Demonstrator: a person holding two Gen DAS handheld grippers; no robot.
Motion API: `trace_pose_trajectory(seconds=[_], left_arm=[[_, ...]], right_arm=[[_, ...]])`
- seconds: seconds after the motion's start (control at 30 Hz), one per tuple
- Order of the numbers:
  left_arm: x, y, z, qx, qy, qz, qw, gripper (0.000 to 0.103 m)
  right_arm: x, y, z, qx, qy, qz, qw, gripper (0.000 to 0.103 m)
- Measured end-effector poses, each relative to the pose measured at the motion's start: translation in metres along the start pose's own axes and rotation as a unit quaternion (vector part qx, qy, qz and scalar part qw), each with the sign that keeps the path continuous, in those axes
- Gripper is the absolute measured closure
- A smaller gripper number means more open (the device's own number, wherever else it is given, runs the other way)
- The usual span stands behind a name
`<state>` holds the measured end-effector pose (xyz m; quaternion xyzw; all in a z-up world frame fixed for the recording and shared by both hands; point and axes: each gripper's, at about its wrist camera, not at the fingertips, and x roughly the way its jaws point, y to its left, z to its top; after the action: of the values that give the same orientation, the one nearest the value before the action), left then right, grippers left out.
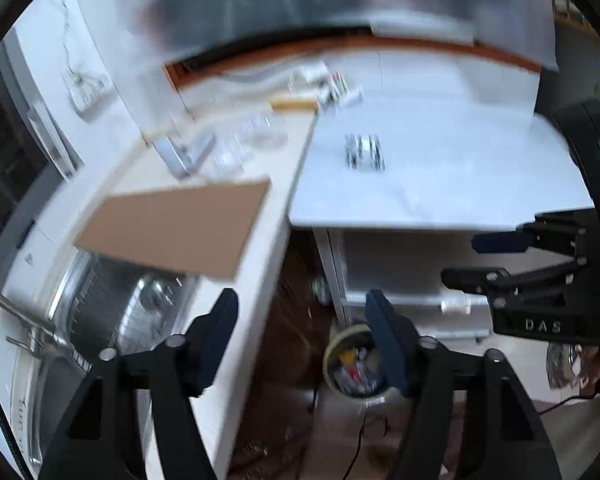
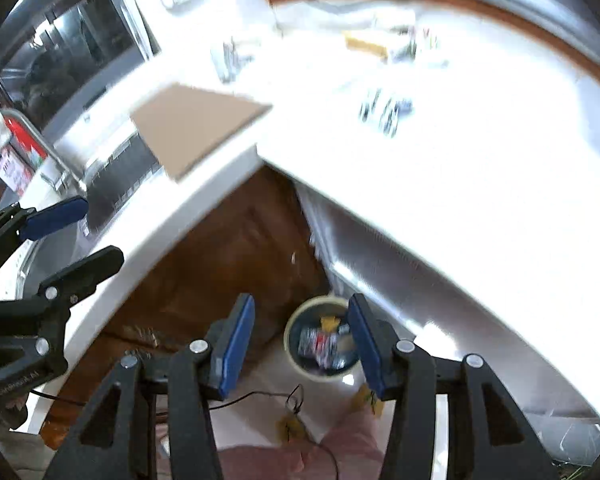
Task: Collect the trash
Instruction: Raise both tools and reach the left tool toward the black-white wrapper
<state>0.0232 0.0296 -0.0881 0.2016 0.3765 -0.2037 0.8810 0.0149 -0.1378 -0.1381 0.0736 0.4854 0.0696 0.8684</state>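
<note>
Both views blur: left claw (image 1: pixel 302 336) and right claw (image 2: pixel 302 340) gape empty above the bin (image 2: pixel 320 340), its trash unreadable.

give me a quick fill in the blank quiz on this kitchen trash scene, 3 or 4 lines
1. The round bin stands on the ____, below the counter edge.
2. The flat brown cardboard sheet lies partly over the ____.
3. Between the fingers of the left gripper there is ____ held.
4. The crumpled black-and-white wrapper lies on the ____ table top.

Missing words: floor; sink; nothing; white
</note>
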Motion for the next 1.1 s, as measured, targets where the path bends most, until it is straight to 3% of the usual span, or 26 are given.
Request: trace_pose_trajectory(seconds=[0.13,0.3,0.5,0.73,1.03,1.07,1.1], left_arm=[[-0.014,0.004,0.025,0.01,-0.033,0.007,0.9994,0.034],[-0.014,-0.002,0.062,0.017,-0.051,-0.015,0.9984,0.034],[0.032,-0.017,0.115,0.014,-0.041,-0.037,0.9984,0.034],[0.134,-0.027,0.178,-0.026,0.036,-0.085,0.9954,0.034],[0.253,-0.065,0.2,-0.011,0.141,-0.096,0.9852,0.034],[0.262,-0.067,0.2,-0.012,0.148,-0.095,0.9843,0.036],[0.268,-0.067,0.2,-0.016,0.153,-0.094,0.9836,0.054]], right_arm=[[-0.028,0.003,0.02,-0.003,-0.031,-0.017,0.999,0.054],[-0.052,-0.014,0.053,0.027,-0.056,-0.022,0.998,0.054],[-0.056,-0.056,0.101,0.031,-0.083,-0.025,0.996,0.054],[-0.026,-0.119,0.157,0.053,-0.078,-0.028,0.995,0.054],[0.048,-0.191,0.213,0.092,-0.031,-0.011,0.995,0.054],[0.056,-0.195,0.216,0.095,-0.026,-0.008,0.995,0.054],[0.065,-0.201,0.221,0.1,-0.021,-0.003,0.995,0.054]])
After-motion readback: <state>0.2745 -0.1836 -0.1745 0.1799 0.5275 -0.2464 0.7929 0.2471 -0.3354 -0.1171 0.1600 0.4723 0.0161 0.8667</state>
